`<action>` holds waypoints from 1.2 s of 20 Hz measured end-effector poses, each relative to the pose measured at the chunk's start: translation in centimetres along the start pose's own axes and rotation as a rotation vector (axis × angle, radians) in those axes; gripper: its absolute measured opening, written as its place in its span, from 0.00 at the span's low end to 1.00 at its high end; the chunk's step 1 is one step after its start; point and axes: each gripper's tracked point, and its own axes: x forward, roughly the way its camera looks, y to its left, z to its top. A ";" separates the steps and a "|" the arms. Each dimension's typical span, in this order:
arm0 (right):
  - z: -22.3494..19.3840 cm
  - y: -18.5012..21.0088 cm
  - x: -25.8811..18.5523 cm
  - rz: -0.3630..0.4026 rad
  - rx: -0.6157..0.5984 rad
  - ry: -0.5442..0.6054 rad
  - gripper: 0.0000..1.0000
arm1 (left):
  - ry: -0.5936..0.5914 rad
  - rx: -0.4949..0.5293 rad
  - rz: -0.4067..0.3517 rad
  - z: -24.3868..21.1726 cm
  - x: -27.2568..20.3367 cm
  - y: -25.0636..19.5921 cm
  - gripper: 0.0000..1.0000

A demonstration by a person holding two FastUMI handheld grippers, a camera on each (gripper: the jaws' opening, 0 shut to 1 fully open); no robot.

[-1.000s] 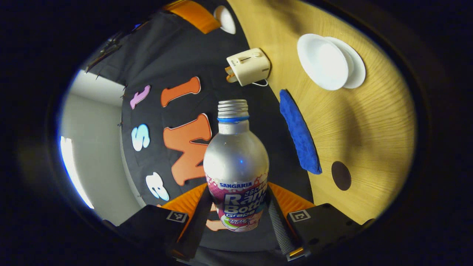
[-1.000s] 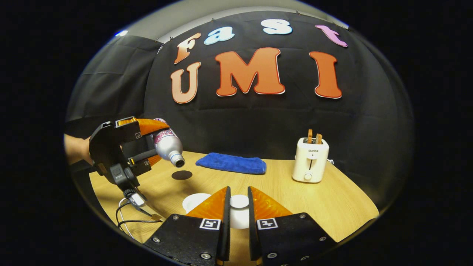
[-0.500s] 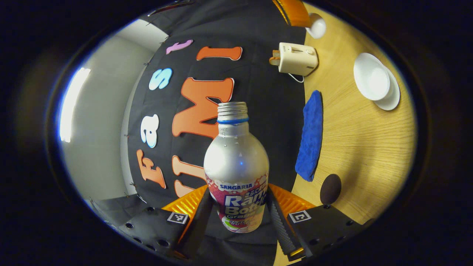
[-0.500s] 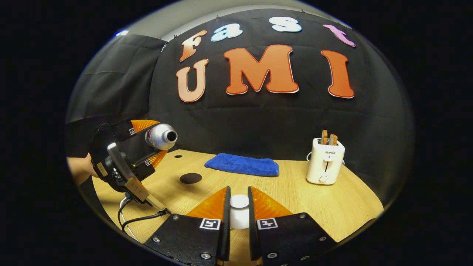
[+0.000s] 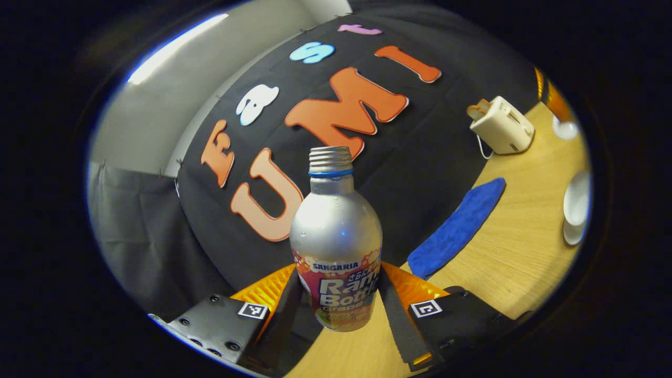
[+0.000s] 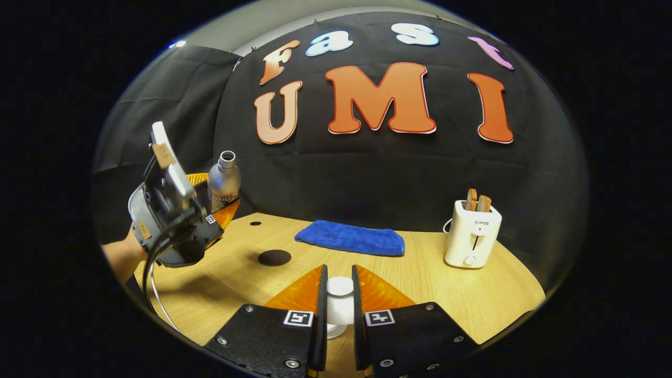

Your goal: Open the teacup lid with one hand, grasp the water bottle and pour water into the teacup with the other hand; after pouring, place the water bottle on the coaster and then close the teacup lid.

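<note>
Left gripper view: the left claw [image 5: 338, 299] is clenched on the water bottle [image 5: 336, 236], both fingers pressing its labelled lower body, with the uncapped neck pointing away from the camera. Beyond the bottle, the tabletop [image 5: 520, 247] appears tilted and carries a blue cloth [image 5: 457, 228], a cream toaster [image 5: 501, 126] at the far edge, and the white teacup [image 5: 576, 202] on its saucer [image 5: 572, 233] at the right margin. Right gripper view: the right claw [image 6: 339, 302] grips the white teacup lid [image 6: 339, 304] by its knob, fingers close on either side, just above the tabletop [image 6: 451, 294]. Farther out on the left, the left claw [image 6: 212, 205], carried by a hand [image 6: 123, 254], holds the water bottle [image 6: 224, 178] roughly upright above the tabletop's left part. The dark round coaster [image 6: 274, 257] lies bare on the tabletop, near and to the right of that claw; the blue cloth [image 6: 350, 239] lies behind it, and the toaster [image 6: 472, 231] stands at far right.
</note>
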 end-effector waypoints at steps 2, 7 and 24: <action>0.0 0.2 0.3 0.005 -0.004 0.001 0.22 | 0.029 -0.118 -0.009 -0.8 0.8 -0.5 0.83; -0.2 0.8 1.0 0.018 -0.016 0.007 0.22 | 0.090 -0.300 -0.062 -2.5 1.4 -1.9 0.83; -2.6 0.5 3.1 0.032 0.005 0.065 0.22 | 0.349 -0.770 -0.228 -9.9 6.1 -9.8 0.83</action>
